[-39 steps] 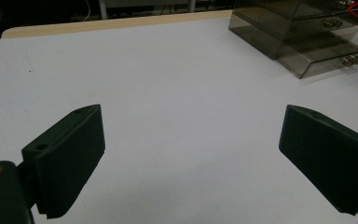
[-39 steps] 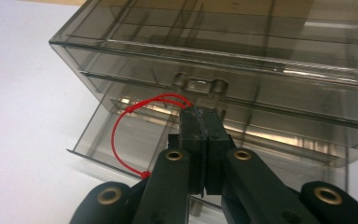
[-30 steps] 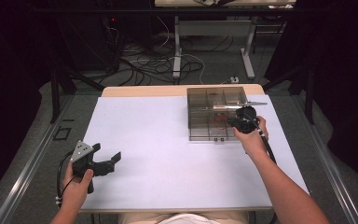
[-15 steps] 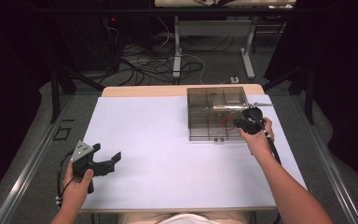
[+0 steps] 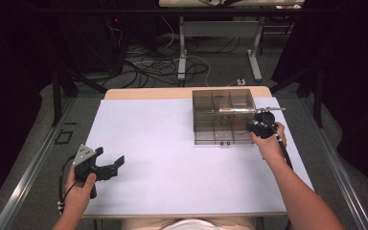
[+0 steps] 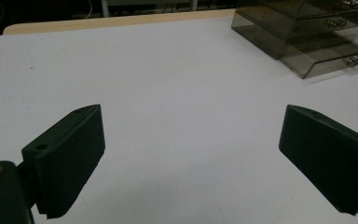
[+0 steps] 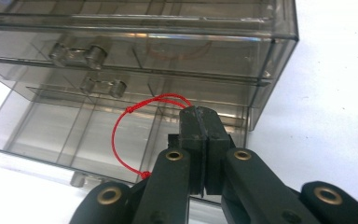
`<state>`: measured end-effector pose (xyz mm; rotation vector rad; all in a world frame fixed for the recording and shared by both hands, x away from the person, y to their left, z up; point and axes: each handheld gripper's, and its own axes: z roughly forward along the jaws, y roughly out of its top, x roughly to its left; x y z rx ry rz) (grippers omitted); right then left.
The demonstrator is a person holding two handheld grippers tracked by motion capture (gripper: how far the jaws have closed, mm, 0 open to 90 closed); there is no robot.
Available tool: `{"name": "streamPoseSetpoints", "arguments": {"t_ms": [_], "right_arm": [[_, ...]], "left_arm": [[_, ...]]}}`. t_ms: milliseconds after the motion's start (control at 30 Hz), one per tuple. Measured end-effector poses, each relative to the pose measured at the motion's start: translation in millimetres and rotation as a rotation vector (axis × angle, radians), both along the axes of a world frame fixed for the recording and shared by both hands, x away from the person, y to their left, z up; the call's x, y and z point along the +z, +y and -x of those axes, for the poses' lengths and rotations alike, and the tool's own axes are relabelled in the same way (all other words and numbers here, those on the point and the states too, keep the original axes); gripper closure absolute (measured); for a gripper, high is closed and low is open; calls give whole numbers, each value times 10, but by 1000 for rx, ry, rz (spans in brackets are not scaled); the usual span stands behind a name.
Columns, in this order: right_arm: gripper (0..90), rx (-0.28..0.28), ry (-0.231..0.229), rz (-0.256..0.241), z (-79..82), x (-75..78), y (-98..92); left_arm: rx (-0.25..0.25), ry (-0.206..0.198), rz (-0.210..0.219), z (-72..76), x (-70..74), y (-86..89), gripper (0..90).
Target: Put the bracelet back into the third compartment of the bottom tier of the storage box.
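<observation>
A smoky clear drawer box (image 5: 223, 117) stands at the back right of the white table (image 5: 172, 153). Its lowest drawer (image 7: 65, 135) is pulled out toward me. My right gripper (image 5: 260, 126) sits at the box's front right corner. In the right gripper view its jaws (image 7: 204, 116) are pressed together on a thin red string (image 7: 119, 122), which loops out to the left over the open drawer. My left gripper (image 5: 111, 166) rests low at the front left of the table. It is open (image 6: 193, 154), with bare table between its ribbed pads (image 6: 70, 158).
The box (image 6: 307, 37) shows small metal drawer knobs (image 7: 95, 55) on its front. A wooden strip (image 5: 148, 92) edges the table's far side. Beyond it lie floor cables (image 5: 172, 64) and another table's legs (image 5: 182, 48). A wide stretch of white surface separates the two grippers.
My right gripper has shifted slightly right and toward me at the box's front corner, still shut on the string. The left gripper has not moved.
</observation>
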<state>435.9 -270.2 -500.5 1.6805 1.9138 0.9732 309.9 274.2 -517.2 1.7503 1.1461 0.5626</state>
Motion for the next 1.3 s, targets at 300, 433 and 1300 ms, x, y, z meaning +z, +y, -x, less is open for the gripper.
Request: {"name": "streamPoseSetpoints", "arguments": {"t_ms": [300, 433, 1300], "right_arm": [[900, -10, 13, 9, -34, -47, -26], [900, -14, 20, 22, -49, -67, -28], [900, -26, 52, 60, -105, -200, -12]], "left_arm": [[7, -3, 7, -16, -13, -9, 71], [3, 4, 7, -19, -9, 1, 72], [8, -1, 9, -18, -12, -7, 72]]}}
